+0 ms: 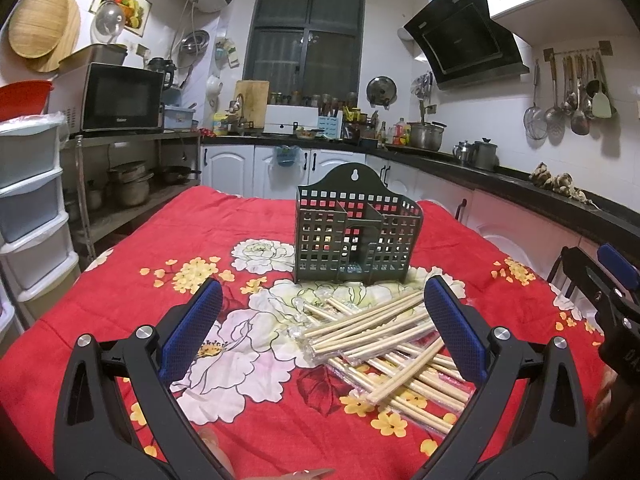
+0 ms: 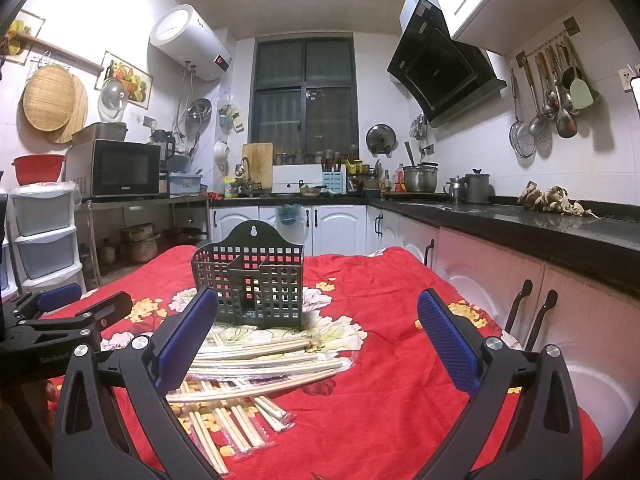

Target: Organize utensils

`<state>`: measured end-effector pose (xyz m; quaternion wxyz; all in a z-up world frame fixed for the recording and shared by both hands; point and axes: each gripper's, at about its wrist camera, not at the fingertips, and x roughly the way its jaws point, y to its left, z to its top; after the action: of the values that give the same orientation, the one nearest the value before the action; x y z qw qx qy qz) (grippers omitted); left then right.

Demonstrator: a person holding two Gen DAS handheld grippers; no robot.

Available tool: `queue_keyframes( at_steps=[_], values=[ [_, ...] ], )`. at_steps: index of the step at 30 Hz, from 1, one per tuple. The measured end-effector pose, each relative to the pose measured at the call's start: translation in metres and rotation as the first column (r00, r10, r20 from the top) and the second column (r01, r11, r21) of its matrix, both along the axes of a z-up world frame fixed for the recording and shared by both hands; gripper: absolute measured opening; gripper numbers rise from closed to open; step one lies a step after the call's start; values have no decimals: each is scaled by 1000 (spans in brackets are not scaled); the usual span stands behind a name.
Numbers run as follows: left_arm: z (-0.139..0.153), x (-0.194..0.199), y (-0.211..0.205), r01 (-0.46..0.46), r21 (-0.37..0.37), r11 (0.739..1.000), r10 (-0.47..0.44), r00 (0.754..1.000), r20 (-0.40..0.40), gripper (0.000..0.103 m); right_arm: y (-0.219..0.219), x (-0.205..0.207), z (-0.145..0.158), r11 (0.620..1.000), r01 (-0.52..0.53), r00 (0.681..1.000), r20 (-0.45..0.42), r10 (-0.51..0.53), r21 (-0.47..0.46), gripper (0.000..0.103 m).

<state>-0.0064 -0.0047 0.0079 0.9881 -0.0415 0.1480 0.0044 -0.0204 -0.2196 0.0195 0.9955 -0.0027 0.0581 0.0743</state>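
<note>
A pile of wooden chopsticks (image 1: pixel 380 340), several in clear plastic sleeves, lies on the red floral tablecloth (image 1: pixel 120 280). It also shows in the right wrist view (image 2: pixel 256 364). Behind it stands a dark green perforated utensil holder (image 1: pixel 354 236) with compartments, upright and empty as far as I can see; it shows in the right wrist view (image 2: pixel 250 284) too. My left gripper (image 1: pixel 324 320) is open above the cloth, its right finger over the pile. My right gripper (image 2: pixel 316 332) is open, to the right of the pile. Neither holds anything.
The right gripper shows at the right edge of the left wrist view (image 1: pixel 600 292); the left gripper shows at the left of the right wrist view (image 2: pixel 60 320). White cabinets with a black counter (image 2: pixel 520 228) run along the right. Plastic drawers (image 1: pixel 28 200) stand at the left.
</note>
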Motion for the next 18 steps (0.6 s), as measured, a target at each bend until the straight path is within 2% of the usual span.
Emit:
queue_keyframes(
  at_steps=[12, 18],
  values=[
    [-2, 2, 1, -3, -2, 1000, 3, 1000, -7, 93, 2, 5, -2, 1000, -6, 1000, -19, 7, 6, 97],
    [-14, 17, 13, -23, -17, 1000, 22, 998, -64, 93, 6, 15, -6, 999, -41, 998, -48, 41, -1, 97]
  ],
)
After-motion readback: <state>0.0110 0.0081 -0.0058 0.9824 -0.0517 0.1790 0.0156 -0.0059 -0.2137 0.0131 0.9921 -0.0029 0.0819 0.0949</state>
